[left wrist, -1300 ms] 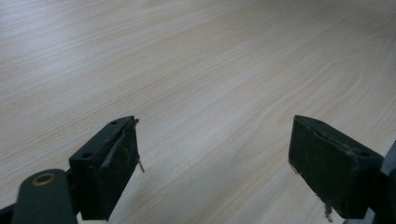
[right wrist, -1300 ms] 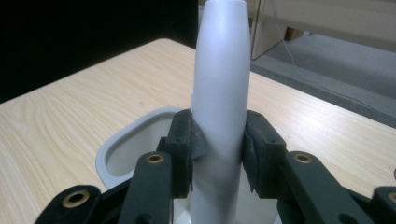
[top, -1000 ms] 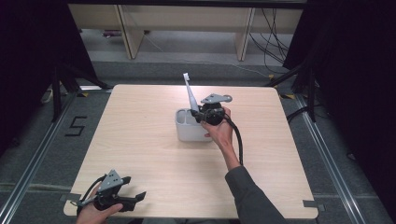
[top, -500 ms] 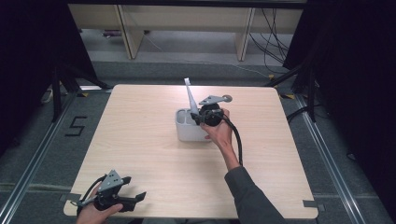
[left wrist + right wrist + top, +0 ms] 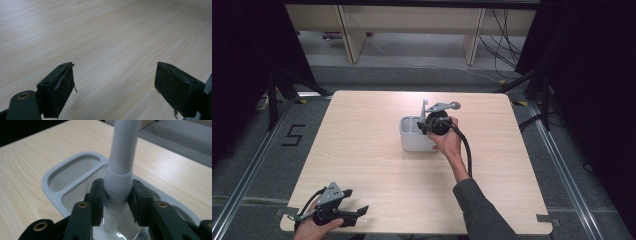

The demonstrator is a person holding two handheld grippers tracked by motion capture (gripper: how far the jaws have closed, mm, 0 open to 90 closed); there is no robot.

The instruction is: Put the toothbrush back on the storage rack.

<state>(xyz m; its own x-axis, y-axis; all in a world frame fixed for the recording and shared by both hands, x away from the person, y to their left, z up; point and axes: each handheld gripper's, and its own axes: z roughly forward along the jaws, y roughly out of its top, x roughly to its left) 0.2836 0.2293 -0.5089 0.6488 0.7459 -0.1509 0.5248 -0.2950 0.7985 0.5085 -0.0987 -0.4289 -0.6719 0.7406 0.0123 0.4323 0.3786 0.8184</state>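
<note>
- Step in hand, as I judge it: setting a white handle (image 5: 120, 165) into the caddy (image 5: 53, 195); the right gripper (image 5: 117, 197) has its jaws clamped on the handle's thick collar, over a compartment.
- Next: lower straight, then release.
- Handle: smooth, round plastic. Caddy: grey, rounded rim.
- Left gripper (image 5: 113, 87): jaws wide over bare wood-grain counter (image 5: 105, 32).

**Pale wood tabletop with one grey holder on it**

The tabletop (image 5: 362, 150) is light wood-grain laminate, roughly square with rounded corners, standing on a grey carpeted floor (image 5: 257, 165). A light grey holder (image 5: 412, 140) with compartments open at the top stands directly on it, just toward one o'clock from the centre. Its rim (image 5: 50, 177) is rounded, and two of its openings lie side by side.
</note>
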